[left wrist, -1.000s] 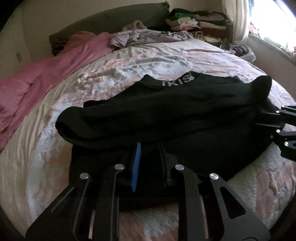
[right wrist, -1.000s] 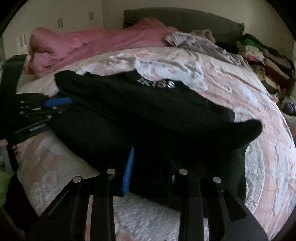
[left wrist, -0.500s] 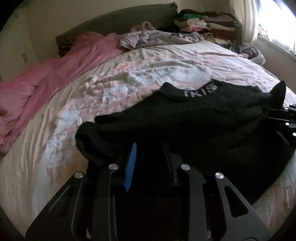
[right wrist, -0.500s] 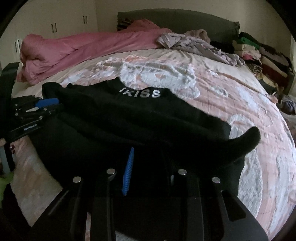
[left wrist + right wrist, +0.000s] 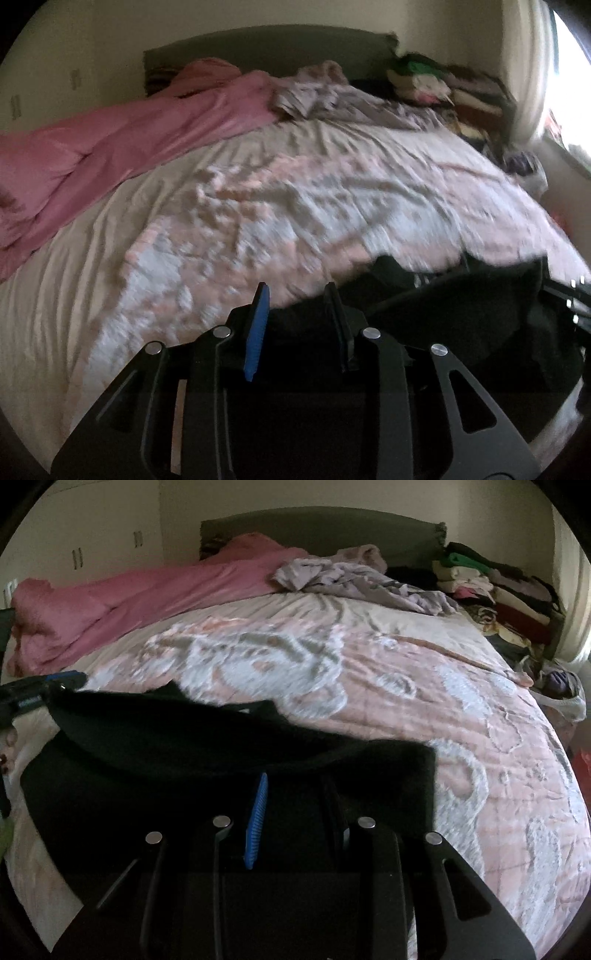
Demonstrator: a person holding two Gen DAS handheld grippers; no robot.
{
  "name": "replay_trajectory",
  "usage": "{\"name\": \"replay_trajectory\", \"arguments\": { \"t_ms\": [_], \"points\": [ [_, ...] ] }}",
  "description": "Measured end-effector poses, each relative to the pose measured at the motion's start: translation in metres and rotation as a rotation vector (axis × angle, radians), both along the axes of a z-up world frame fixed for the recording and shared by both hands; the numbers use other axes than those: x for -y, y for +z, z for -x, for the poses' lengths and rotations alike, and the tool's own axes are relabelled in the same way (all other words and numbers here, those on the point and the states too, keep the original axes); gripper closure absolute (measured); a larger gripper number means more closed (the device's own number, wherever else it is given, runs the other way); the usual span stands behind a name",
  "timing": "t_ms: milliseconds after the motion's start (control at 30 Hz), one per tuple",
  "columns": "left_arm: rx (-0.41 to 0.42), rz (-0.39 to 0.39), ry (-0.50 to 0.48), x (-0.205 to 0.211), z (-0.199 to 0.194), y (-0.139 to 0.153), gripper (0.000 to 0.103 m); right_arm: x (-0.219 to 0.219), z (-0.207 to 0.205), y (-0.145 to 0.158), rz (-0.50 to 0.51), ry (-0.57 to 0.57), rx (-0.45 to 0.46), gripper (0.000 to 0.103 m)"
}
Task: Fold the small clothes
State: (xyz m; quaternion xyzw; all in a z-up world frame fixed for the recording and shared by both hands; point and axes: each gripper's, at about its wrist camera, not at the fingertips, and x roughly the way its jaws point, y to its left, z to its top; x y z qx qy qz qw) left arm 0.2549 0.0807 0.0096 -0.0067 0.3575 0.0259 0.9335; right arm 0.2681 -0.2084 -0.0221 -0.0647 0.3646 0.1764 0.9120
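Here, item by item:

- Left gripper (image 5: 297, 314): fingers, one with a blue pad (image 5: 256, 332), stand a gap apart with black cloth lying between them; whether they pinch it cannot be told in the dark.
- Right gripper (image 5: 295, 805): fingers likewise a gap apart, its blue pad (image 5: 256, 821) against black fabric; grip cannot be told either.
- Black garment (image 5: 184, 753): bunched at the near edge of the bed, spanning between both grippers; its far edge lies in a curved fold over the quilt.
- Quilt (image 5: 406, 686): pink and white, rumpled, covering the bed beyond the garment.
- Pink blanket (image 5: 147, 598): heaped along the far left side of the bed.
- Lilac clothing (image 5: 351, 576): loose pile near the headboard (image 5: 314, 528).
- Stacked clothes (image 5: 491, 590): folded stack at the far right, beside the bed.
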Motion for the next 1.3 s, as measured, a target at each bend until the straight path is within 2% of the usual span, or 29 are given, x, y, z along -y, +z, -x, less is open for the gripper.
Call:
{"name": "replay_trajectory", "arguments": {
  "t_ms": [133,333,433,567,633,667,767,900,967,1133,1233,1300],
  "points": [
    [0.043,0.02,0.039,-0.019,0.012,0.018,0.071,0.009,-0.006,0.001,0.003,-0.04,0.016,0.075],
    [0.064,0.042,0.065,-0.041,0.044,0.02,0.071,0.024,-0.002,0.011,-0.014,-0.093,0.05,0.072],
    [0.04,0.031,0.055,-0.044,0.057,0.008,0.071,0.03,0.004,0.016,-0.012,-0.11,0.068,0.07],
    [-0.059,-0.024,0.017,-0.037,0.068,-0.019,0.071,0.04,0.012,0.014,-0.045,-0.127,0.048,0.067],
    [-0.076,-0.065,-0.017,-0.026,0.068,-0.026,0.086,0.042,0.014,0.012,-0.054,-0.129,0.04,0.067],
    [-0.077,-0.067,-0.035,-0.021,0.067,-0.028,0.089,0.042,0.014,0.012,-0.055,-0.129,0.036,0.067],
    [-0.112,-0.106,-0.094,-0.003,0.056,-0.036,0.089,0.04,0.016,0.009,-0.062,-0.121,0.022,0.067],
    [-0.14,-0.154,-0.12,0.012,0.035,-0.044,0.089,0.04,0.017,0.01,-0.064,-0.117,0.027,0.067],
    [-0.146,-0.162,-0.104,0.013,0.018,-0.048,0.089,0.041,0.017,0.011,-0.068,-0.119,0.03,0.067],
    [-0.103,-0.107,-0.01,-0.006,-0.013,-0.035,0.089,0.049,0.014,0.01,-0.07,-0.144,0.03,0.067],
    [-0.067,-0.054,0.069,-0.028,-0.014,-0.024,0.085,0.053,0.011,0.007,-0.067,-0.164,0.024,0.066],
    [-0.07,-0.02,0.085,-0.037,-0.008,-0.021,0.083,0.056,0.009,0.004,-0.063,-0.174,0.018,0.066]
  ]
}}
